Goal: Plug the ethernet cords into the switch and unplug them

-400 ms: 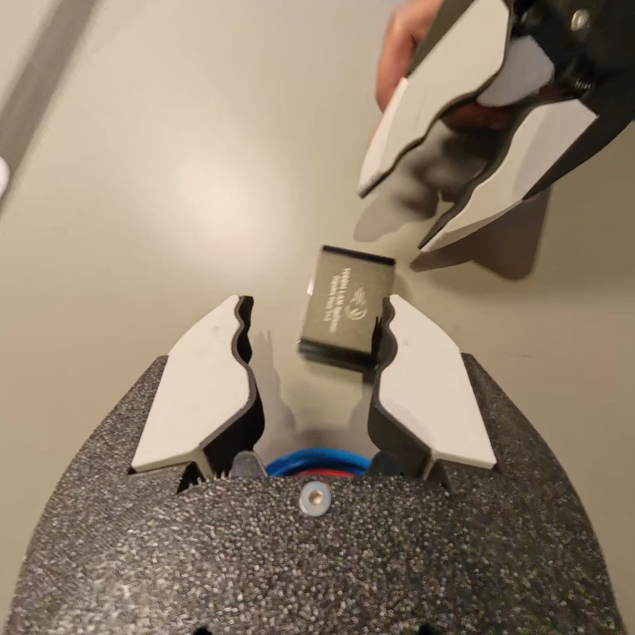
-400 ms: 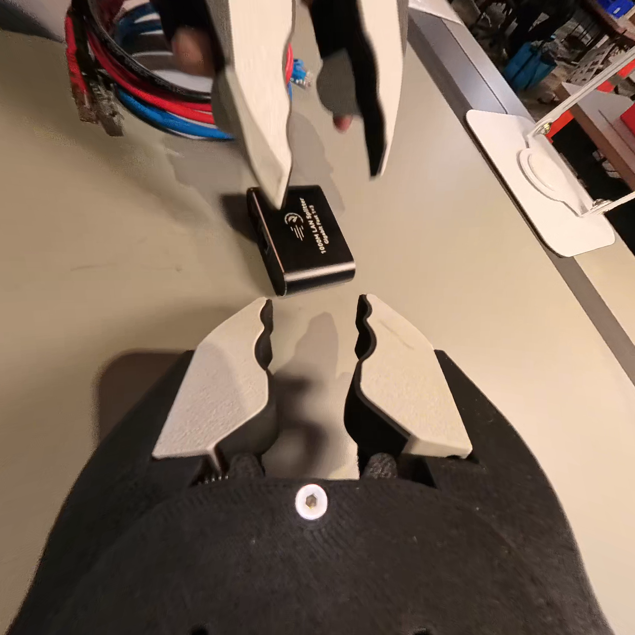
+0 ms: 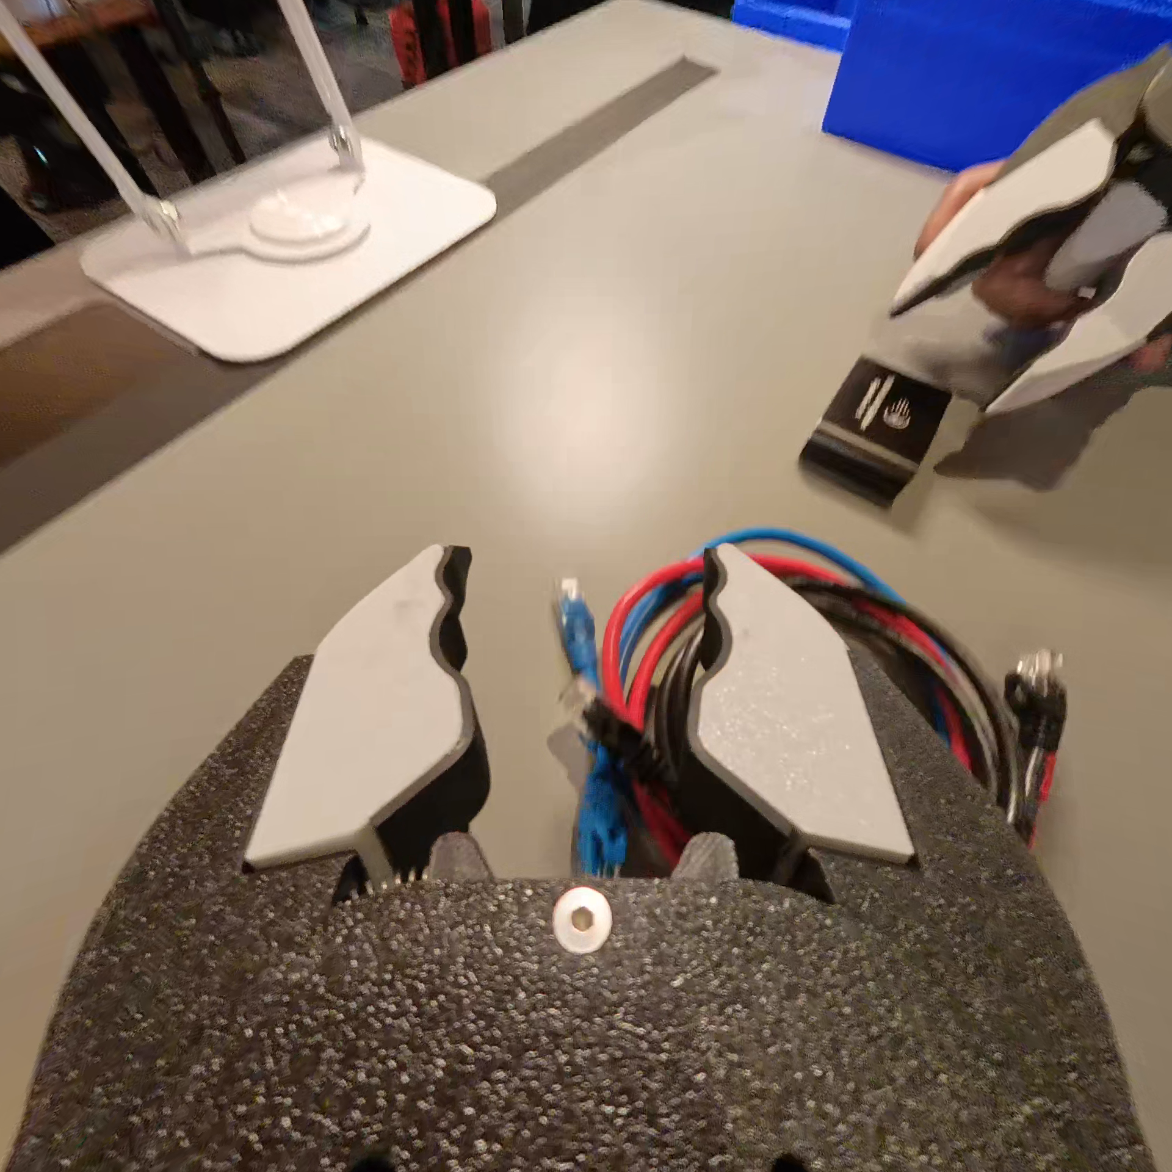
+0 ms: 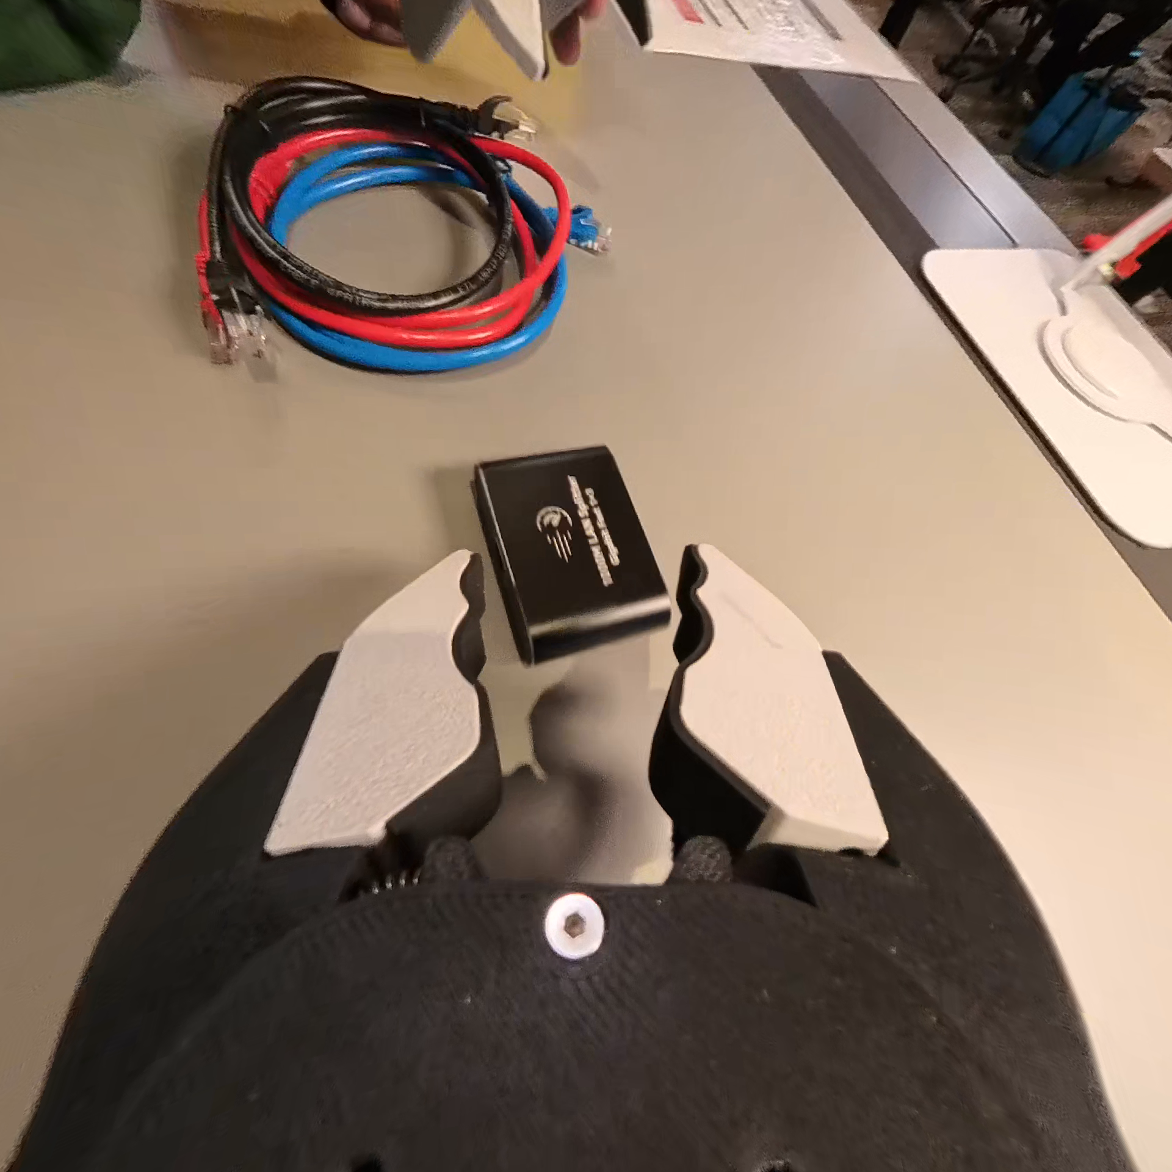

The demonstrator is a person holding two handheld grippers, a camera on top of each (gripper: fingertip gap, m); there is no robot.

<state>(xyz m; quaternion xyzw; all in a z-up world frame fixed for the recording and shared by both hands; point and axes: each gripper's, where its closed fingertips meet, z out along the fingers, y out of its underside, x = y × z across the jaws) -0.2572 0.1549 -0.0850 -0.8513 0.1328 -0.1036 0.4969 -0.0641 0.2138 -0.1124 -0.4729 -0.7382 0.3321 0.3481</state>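
Switch [image 4: 571, 548]: small flat black box, rounded edges

Office or lab: grey desk [image 4: 793, 380] (white stand base [image 3: 285, 253] on it).

Black switch [image 4: 571, 552] on worktop [image 4: 761, 412]: white emblem and two lines of white print on top face, lying lengthwise; wording not given here. Same switch in left wrist view [image 3: 878, 422]: print and emblem blurred. Black cord [image 4: 380, 288] in coil: faint small print along jacket, too small to read. White sheet [image 4: 767, 28] at far worktop edge: red and dark printed lines, unreadable.
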